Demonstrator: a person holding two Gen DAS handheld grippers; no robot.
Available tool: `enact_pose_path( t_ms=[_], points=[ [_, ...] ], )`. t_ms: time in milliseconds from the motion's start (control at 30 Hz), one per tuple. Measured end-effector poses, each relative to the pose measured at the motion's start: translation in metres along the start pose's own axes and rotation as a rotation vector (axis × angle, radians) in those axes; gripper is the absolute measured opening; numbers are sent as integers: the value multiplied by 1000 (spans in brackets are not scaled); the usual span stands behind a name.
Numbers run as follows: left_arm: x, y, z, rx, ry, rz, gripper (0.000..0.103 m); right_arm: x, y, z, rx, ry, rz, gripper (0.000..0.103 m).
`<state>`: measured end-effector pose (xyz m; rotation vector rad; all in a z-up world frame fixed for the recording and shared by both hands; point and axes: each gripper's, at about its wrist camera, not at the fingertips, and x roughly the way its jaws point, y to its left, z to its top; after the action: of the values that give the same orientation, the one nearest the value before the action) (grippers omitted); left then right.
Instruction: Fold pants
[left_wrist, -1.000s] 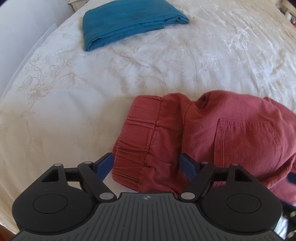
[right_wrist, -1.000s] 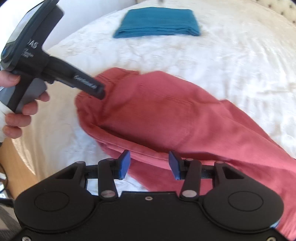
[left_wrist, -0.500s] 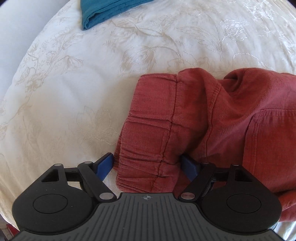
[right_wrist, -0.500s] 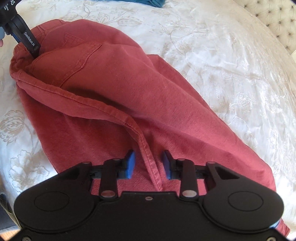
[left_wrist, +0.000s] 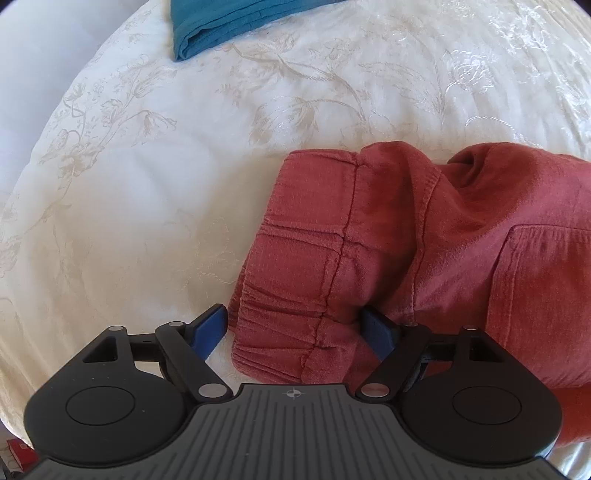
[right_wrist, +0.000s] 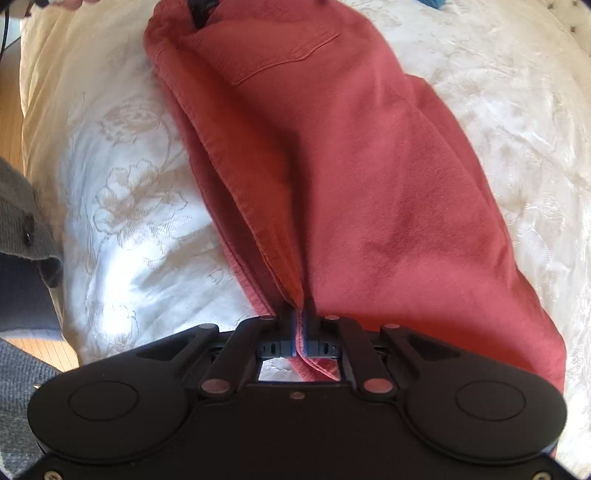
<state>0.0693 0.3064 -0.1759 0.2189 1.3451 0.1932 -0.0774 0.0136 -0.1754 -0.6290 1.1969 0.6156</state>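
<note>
The red pants (right_wrist: 369, 177) lie on the bed (left_wrist: 147, 184). Your right gripper (right_wrist: 300, 325) is pinched tight on one thin fold. Your left gripper (left_wrist: 295, 328) is wide open around the waistband (left_wrist: 295, 295), gripping nothing. Pull now and that end could drag or bunch up.

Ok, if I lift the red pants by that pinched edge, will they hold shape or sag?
Probably sag: the red pants already drape in soft folds where the right hand-held gripper pinches them. The layers may slide apart. The gathered waistband looks bulkier, so it may drag.
</note>
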Motion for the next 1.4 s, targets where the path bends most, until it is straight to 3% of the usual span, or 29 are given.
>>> enact_pose_path(
  t_ms=[167,267,333,433,567,667,733,867,933,1067,1167,1200,1233,1267,1400],
  points=[
    [-35,-7,-5,32,-85,35,76,-2,-5,4,45,1,15,12],
    [-69,-24,-14,85,-190,24,76,-17,-20,2,220,-38,14,20],
    [-90,-42,-22,125,-257,4,76,-29,-25,-7,338,-73,-11,41],
    [-108,-74,-32,195,-306,-87,76,-48,-38,-31,581,-114,-46,47],
    [-108,-124,-48,307,-279,-212,76,-58,-67,-85,957,-123,-111,47],
    [-99,-158,-67,367,-268,-220,76,-62,-95,-137,1254,-149,-114,47],
    [-90,-175,-76,381,-241,-182,76,-61,-110,-168,1404,-163,-114,50],
    [-61,-192,-91,413,-125,-53,76,-56,-133,-213,1600,-204,-80,54],
    [-55,-190,-97,400,-123,-57,77,-51,-139,-232,1688,-216,-31,62],
    [-53,-185,-95,342,-96,-53,77,-46,-145,-254,1793,-248,56,62],
    [-50,-186,-91,307,-66,-41,77,-42,-148,-261,1856,-300,114,56],
    [-49,-186,-90,299,-58,-39,77,-40,-149,-264,1879,-305,134,45],
    [-48,-185,-89,292,-49,-37,77,-38,-151,-266,1901,-305,157,24],
    [-47,-184,-88,288,-44,-36,77,-37,-152,-267,1909,-304,169,12],
    [-45,-180,-78,284,-40,-44,76,-53,-155,-262,1807,-287,130,7]
  ],
)
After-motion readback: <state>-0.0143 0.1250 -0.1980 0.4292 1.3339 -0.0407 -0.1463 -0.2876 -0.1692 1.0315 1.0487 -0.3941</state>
